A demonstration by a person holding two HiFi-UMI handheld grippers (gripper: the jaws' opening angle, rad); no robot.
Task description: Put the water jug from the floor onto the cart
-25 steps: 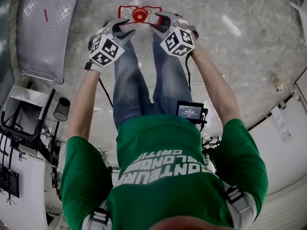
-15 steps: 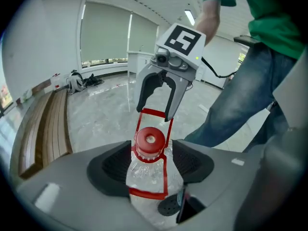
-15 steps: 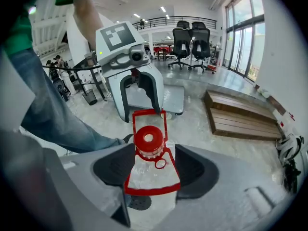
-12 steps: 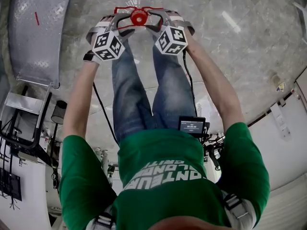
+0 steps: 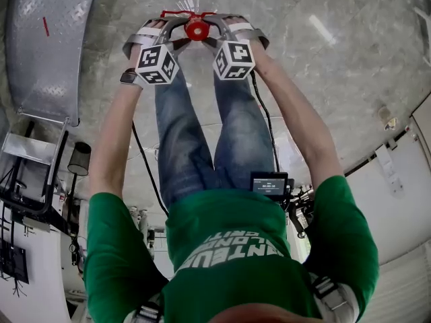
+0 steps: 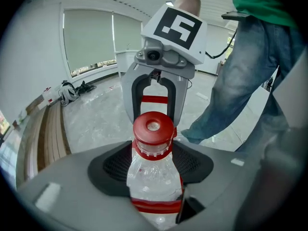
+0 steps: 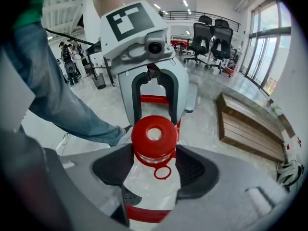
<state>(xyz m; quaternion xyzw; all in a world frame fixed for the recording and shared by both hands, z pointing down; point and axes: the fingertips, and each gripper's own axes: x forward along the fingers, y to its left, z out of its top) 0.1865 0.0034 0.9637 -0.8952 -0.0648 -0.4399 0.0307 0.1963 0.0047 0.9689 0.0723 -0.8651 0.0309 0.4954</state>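
Observation:
The water jug (image 5: 196, 27) stands on the marble floor: clear body, red cap, red handle frame. My left gripper (image 5: 172, 29) comes at its neck from the left and my right gripper (image 5: 219, 27) from the right, facing each other. In the left gripper view the jug's neck (image 6: 154, 162) sits between the black pads (image 6: 111, 166) and the jaws are closing. In the right gripper view the neck (image 7: 152, 170) lies between wide jaws that are opening. I see no pad pressing on it. Each view shows the opposite gripper (image 6: 159, 81) (image 7: 151, 76) behind the cap.
The cart's diamond-plate deck (image 5: 47, 46) lies at the far left, its black handle frame (image 5: 30, 180) nearer me. The person's jeans-clad legs (image 5: 202, 133) stand just behind the jug. Wooden benches (image 7: 248, 124) and office chairs (image 7: 211, 37) stand farther off.
Both grippers have sunk toward the floor and drawn in on the jug's neck from either side. Their marker cubes have rolled. The jug has stayed put.

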